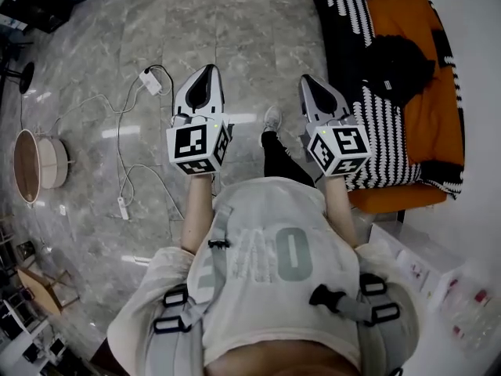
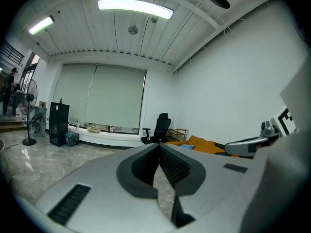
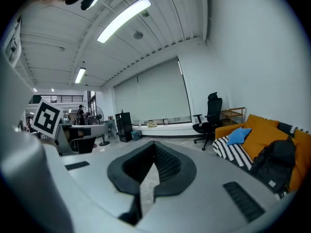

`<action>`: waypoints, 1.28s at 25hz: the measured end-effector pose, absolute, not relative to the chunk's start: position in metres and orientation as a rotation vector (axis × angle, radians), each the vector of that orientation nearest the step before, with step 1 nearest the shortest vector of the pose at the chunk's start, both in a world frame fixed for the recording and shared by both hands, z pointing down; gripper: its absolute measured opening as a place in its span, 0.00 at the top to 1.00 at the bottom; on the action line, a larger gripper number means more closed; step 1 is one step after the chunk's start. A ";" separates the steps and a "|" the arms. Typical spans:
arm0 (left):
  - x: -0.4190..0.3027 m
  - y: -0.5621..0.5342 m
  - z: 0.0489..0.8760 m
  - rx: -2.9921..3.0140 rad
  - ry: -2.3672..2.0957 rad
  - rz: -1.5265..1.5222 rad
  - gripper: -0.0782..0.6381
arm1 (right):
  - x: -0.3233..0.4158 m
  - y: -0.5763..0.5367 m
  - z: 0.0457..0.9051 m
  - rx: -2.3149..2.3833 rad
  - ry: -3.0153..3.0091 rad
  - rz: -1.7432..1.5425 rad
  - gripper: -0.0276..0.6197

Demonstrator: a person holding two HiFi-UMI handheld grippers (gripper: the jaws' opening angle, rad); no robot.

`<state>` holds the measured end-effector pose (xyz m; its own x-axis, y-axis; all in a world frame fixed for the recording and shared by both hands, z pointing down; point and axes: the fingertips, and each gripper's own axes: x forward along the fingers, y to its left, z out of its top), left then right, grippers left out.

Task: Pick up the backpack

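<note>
A black backpack (image 1: 399,67) lies on the orange sofa (image 1: 427,116) at the right, against a black-and-white striped blanket (image 1: 368,100). In the right gripper view the backpack (image 3: 273,165) shows at the far right. Both grippers are held level over the marble floor, left of the sofa and apart from the backpack. My left gripper (image 1: 209,70) is shut with nothing in it, its jaws meeting at the tip (image 2: 159,147). My right gripper (image 1: 306,80) is also shut and empty (image 3: 154,145), the closer of the two to the sofa.
A white charger with looping cables (image 1: 150,81) lies on the floor ahead left. A round wooden stool (image 1: 28,165) stands at the far left. A black office chair (image 3: 210,114) is beyond the sofa, with a blue cushion (image 3: 240,135) on it. A white box (image 1: 419,263) sits lower right.
</note>
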<state>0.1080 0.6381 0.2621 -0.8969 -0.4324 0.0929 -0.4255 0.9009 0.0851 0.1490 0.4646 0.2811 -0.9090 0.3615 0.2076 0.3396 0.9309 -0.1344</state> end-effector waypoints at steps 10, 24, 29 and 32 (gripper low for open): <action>-0.088 0.574 0.241 0.644 -2.915 -0.274 0.86 | -0.051 0.405 0.253 -0.597 -2.831 0.087 0.95; -0.180 0.342 0.213 1.380 -2.642 -0.107 0.86 | -0.076 0.206 0.245 0.126 -2.923 0.239 0.95; -0.162 0.232 0.215 1.720 -2.440 -0.066 0.86 | -0.033 0.121 0.245 0.530 -2.895 0.296 0.95; -0.145 0.166 0.215 1.936 -2.279 -0.025 0.86 | 0.000 0.081 0.243 0.793 -2.825 0.250 0.95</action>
